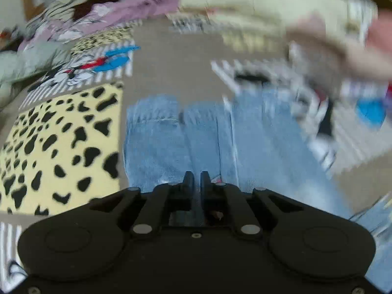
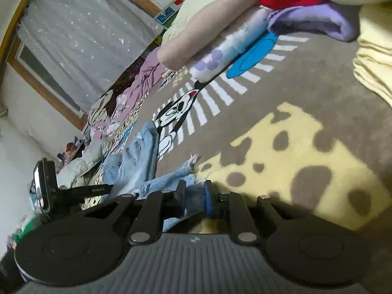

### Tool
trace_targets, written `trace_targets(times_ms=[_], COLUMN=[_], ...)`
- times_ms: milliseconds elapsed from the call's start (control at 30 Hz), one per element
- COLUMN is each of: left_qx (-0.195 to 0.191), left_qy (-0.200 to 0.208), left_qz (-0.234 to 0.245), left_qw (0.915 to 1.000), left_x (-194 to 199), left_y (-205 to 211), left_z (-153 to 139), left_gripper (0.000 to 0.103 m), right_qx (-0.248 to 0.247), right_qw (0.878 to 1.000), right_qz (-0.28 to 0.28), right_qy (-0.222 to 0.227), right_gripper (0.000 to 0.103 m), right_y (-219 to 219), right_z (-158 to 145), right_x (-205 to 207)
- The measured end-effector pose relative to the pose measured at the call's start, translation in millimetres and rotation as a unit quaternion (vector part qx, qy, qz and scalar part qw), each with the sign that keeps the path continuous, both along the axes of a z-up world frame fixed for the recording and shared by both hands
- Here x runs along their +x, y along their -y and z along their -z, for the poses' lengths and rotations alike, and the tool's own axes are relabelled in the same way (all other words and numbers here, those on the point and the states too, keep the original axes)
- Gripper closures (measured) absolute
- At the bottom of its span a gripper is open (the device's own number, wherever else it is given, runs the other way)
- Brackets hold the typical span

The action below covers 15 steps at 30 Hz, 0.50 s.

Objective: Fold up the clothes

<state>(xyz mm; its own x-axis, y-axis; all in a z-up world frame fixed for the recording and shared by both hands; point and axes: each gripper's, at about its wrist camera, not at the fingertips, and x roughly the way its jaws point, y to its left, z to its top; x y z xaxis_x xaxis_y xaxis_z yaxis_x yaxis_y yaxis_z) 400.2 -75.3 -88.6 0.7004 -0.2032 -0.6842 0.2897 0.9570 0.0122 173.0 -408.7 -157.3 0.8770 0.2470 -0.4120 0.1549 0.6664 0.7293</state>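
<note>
Left wrist view, from the left edge: yellow patch with black spots (image 1: 58,147) printed on a brown blanket (image 1: 156,73), a cartoon panel (image 1: 85,68) above it, a heap of pink and pale clothes (image 1: 103,14) along the far edge. In the middle, pale blue jeans (image 1: 186,134) lying flat on the blanket, long axis running away from the camera, frayed hems at the far end, legs side by side. Just below them, left hand-held gripper (image 1: 195,178), jaws brought together with nothing seen between them, hovering over the near end of the denim; contact with the cloth not discernible. Further right, blurred: a folded cream stack (image 1: 269,7) and more striped print. Right wrist view, from the left edge: sheer curtain (image 2: 80,29) over a wood-framed window, the other gripper's body (image 2: 49,188) with its camera low at the left, then the jeans (image 2: 137,161) bunched and stretching off toward the upper left, a frayed hem (image 2: 181,174) reaching toward the camera. Right hand-held gripper (image 2: 194,191) nearly closed on that hem, denim pinched between the black pad and the blue-rimmed pad. To the right, rolled pink, floral, red and purple items (image 2: 245,36) on the blanket (image 2: 306,85), spotted yellow patch (image 2: 294,171) nearest.
</note>
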Motion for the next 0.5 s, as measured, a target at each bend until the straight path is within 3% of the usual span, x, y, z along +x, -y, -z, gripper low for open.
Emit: trace_targets(times_ms=[133,300,400,500], left_qx=[-0.029,0.015,0.065,0.069], left_qy=[0.037,0.029,-0.026,-0.036], left_qz=[-0.042,-0.031,-0.031,-0.022], left_qw=[0.9980,0.9990,0.9971,0.9967], left_x=[3,41,73,76], left_y=[-30,-5,13,14], left_z=[-22,-10,21,15], left_gripper=[0.100,0.100,0.101,0.101], right_qx=[0.013,0.008,0.005,0.001], right_qw=[1.000,1.000,1.000,1.000], right_qz=[0.008,0.006,0.009,0.012], right_qy=[0.002,-0.001,-0.001,-0.002], right_gripper=[0.085,0.086,0.090,0.092], right_y=[3,2,1,-1], right_z=[1,3,5,6], right_x=[-3,-2,-3,-2])
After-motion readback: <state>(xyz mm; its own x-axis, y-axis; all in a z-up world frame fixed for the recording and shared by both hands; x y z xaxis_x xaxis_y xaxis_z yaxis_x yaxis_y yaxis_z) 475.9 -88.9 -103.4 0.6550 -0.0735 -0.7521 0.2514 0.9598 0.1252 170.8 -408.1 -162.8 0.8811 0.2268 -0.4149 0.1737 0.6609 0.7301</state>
